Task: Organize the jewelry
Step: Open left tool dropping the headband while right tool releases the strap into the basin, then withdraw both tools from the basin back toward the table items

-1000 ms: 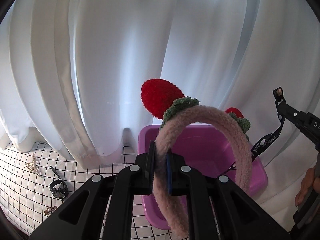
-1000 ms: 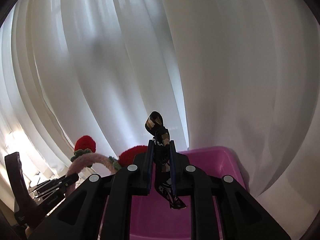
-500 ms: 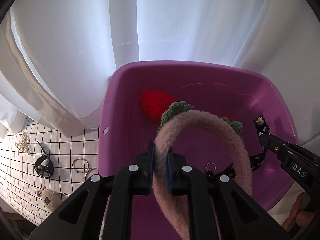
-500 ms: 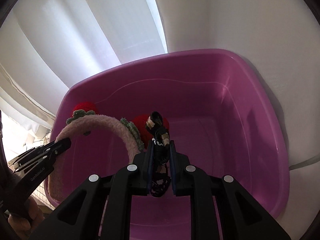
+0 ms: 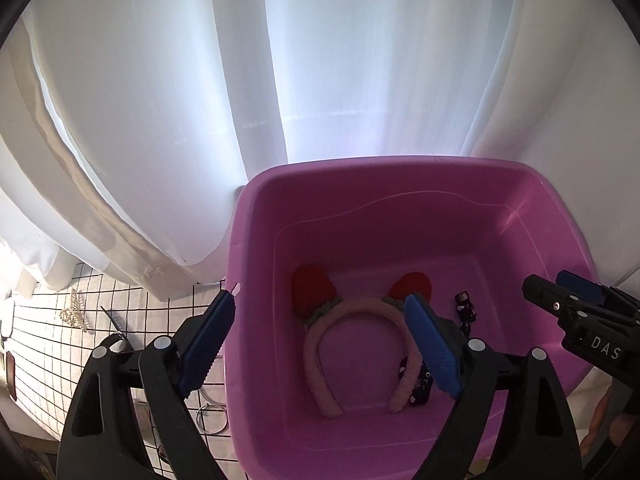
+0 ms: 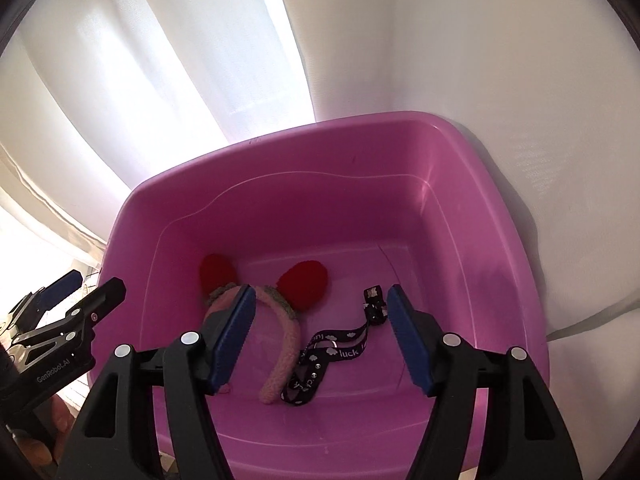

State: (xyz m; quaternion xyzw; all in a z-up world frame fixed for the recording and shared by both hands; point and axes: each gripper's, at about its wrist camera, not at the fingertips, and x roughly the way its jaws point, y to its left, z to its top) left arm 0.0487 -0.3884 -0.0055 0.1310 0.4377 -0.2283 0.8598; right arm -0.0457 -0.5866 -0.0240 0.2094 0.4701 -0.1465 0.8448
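Observation:
A pink fuzzy headband [image 5: 320,344] with two red strawberry ears lies flat on the floor of the purple bin [image 5: 400,164]. Beside it lies a black printed strap [image 6: 340,346]. My left gripper [image 5: 319,298] hovers over the bin's left side, its jaws opening wide, with nothing pressed between its pads. My right gripper [image 6: 321,292] hangs above the strap and the headband [image 6: 288,328], jaws also opening and holding nothing. Each gripper shows in the other's view: the right gripper [image 5: 550,285] at the bin's right rim, the left gripper [image 6: 96,282] at the bin's [image 6: 280,140] left rim.
White curtains [image 5: 320,80] hang close behind the bin. Left of it lies a grid-patterned cloth [image 5: 48,360] with a pearl hair claw [image 5: 74,312], metal rings [image 5: 212,416] and other small pieces. Fingers of a hand [image 6: 56,420] show under the left gripper.
Both grippers dropped down over the bin and tilted into it. Both opened: the headband left the left gripper and the strap left the right, and both now lie on the bin floor.

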